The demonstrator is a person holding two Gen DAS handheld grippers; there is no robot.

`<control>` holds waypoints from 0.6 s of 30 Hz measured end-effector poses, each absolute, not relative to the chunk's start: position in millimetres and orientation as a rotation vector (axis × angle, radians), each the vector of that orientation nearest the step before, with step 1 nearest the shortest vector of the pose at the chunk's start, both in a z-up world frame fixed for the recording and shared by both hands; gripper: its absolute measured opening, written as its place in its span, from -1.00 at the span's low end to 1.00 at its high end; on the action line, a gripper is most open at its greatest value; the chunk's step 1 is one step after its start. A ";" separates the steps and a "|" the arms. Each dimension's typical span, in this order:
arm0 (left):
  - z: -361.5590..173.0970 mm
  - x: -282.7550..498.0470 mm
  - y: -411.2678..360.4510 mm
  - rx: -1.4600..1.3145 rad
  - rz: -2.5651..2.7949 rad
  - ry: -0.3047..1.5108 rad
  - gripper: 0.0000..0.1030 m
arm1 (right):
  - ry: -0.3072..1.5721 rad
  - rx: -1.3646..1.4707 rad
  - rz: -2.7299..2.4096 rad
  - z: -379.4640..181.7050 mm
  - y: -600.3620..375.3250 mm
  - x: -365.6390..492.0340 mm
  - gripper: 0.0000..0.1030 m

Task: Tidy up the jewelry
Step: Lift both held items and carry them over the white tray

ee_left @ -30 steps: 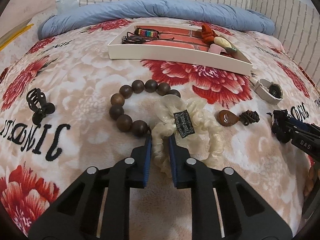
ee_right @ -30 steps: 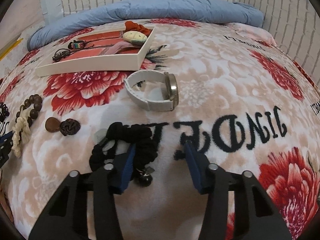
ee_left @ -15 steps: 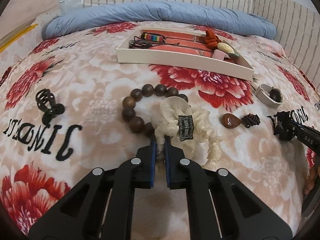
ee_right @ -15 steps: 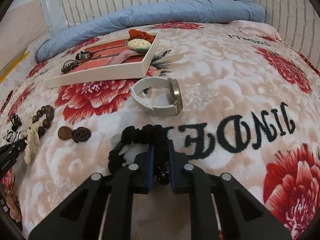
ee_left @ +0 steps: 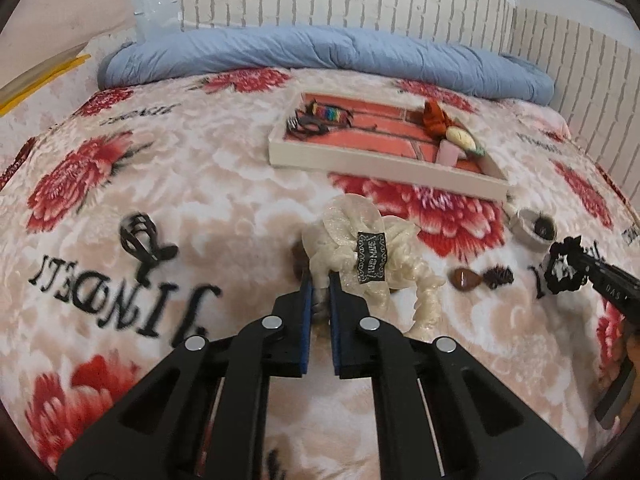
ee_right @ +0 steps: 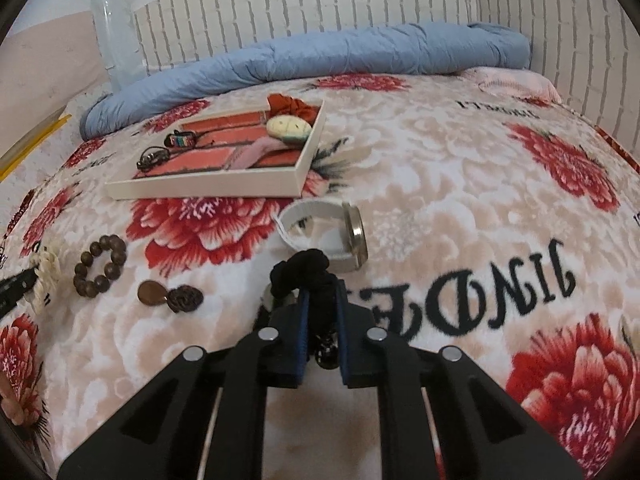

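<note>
Jewelry lies scattered over a floral fleece blanket (ee_left: 224,184) on a bed, and two pieces are already gripped. The left gripper (ee_left: 320,280) has its fingers pinching the near loop of a cream ruffled fabric scrunchie with a black label (ee_left: 360,248), which hangs in front of a brown wooden bead bracelet (ee_right: 100,266); from the left wrist only a dark sliver of that bracelet shows beside the scrunchie. The right gripper (ee_right: 320,300) has its fingers pinching a black braided hair tie (ee_right: 304,272), whose lower bead sits half hidden between the blue pads.

A white rectangular tray with a coral-red lining (ee_right: 208,190) sits farther back, holding a rainbow woven bracelet (ee_right: 182,139), a dark cord piece, an orange scrunchie (ee_right: 292,106), a pale oval clip and something pink that is hard to make out. Just in front of its right corner stands a white-strapped wristwatch (ee_right: 320,232), tipped on its side. A brown teardrop pendant with a dark knot (ee_right: 170,296) lies between the two grippers, and a black claw hair clip (ee_left: 142,236) rests well apart on the left. A rolled blue quilt (ee_left: 320,52) lines the far edge against a white brick-pattern wall. Bare blanket stretches between the grippers and the tray's near wall.
</note>
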State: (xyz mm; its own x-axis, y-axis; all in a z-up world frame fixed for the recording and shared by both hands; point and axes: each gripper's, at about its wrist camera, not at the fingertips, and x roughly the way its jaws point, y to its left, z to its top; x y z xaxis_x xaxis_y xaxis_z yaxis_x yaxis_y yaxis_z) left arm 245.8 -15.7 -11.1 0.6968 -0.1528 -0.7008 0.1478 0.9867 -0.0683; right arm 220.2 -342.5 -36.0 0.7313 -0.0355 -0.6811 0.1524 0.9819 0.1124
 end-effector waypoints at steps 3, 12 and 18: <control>5.3 251.3 -6.2 -0.014 -0.169 0.763 -0.88 | 0.729 0.157 -0.097 -26.3 -341.3 224.1 -0.77; 52.4 275.7 -0.7 0.012 -0.161 0.681 -0.88 | 0.669 0.122 -0.087 9.1 -330.3 245.9 -0.77; 67.7 305.9 -7.8 0.025 -0.162 0.655 -0.88 | 0.630 0.111 -0.090 29.2 -319.3 278.9 -0.77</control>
State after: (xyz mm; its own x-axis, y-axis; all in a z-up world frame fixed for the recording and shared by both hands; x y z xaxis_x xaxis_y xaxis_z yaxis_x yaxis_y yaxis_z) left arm 305.9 -7.8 67.7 0.7810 -0.1418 -0.6082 0.1576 0.9871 -0.0278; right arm 278.9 -319.3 29.2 0.8043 -0.0496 -0.5922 0.1175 0.9901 0.0766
